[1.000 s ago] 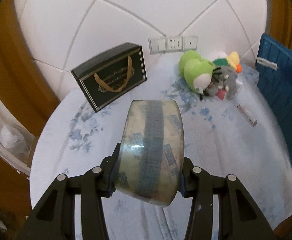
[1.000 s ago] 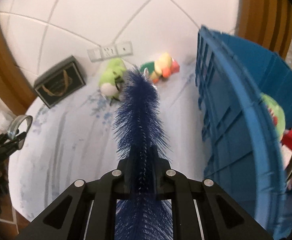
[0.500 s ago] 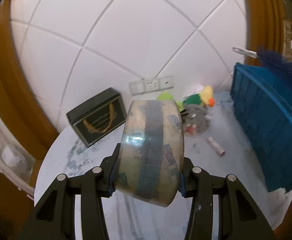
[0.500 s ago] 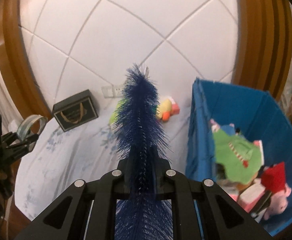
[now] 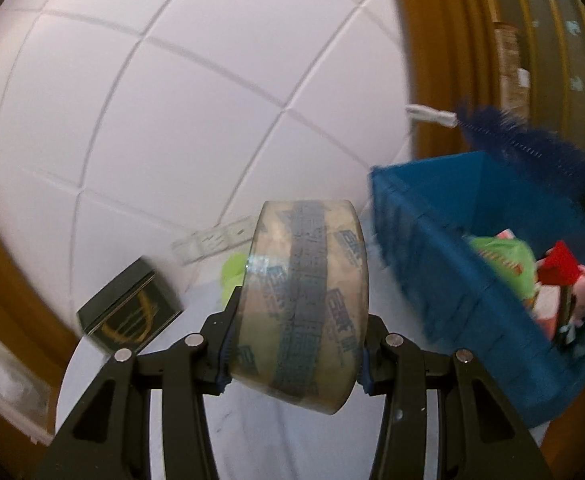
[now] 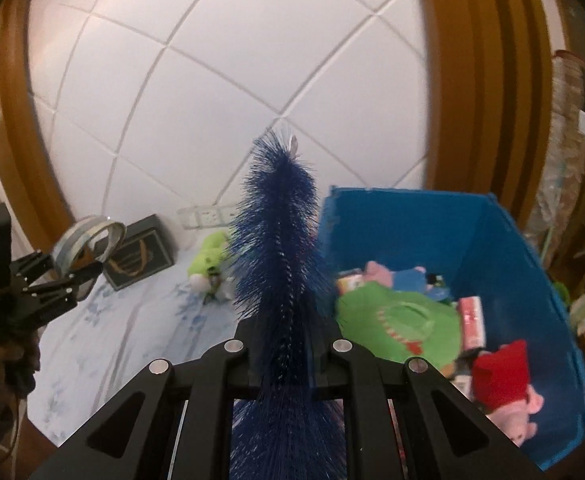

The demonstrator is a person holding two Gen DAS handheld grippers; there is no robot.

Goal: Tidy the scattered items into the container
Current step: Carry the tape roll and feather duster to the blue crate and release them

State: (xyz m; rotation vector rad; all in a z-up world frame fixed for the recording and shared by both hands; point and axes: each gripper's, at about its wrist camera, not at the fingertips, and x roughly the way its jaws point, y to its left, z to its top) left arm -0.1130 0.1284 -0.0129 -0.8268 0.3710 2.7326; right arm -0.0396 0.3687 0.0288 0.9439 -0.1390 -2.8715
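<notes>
My left gripper (image 5: 294, 344) is shut on a big roll of clear printed tape (image 5: 304, 300), held high over the table. In the right wrist view that same left gripper (image 6: 80, 268) and its tape roll (image 6: 88, 240) show at the far left. My right gripper (image 6: 284, 356) is shut on a dark blue bristle brush (image 6: 278, 248), which points up and forward. The brush (image 5: 532, 148) with its white tip hangs above the blue crate (image 5: 444, 264) in the left wrist view. The blue crate (image 6: 504, 240) sits to the right and holds several plush toys and small boxes.
A black gift box (image 6: 138, 256) stands at the back of the floral tablecloth (image 6: 132, 332) near wall sockets (image 6: 208, 216). A green plush (image 6: 208, 256) with other small toys lies beside the crate. A tiled wall and brown wooden frames stand behind.
Both grippers have risen and swung right toward the crate, each keeping its object. The crate's inside has come into view in both wrist cameras, and the table looks farther below.
</notes>
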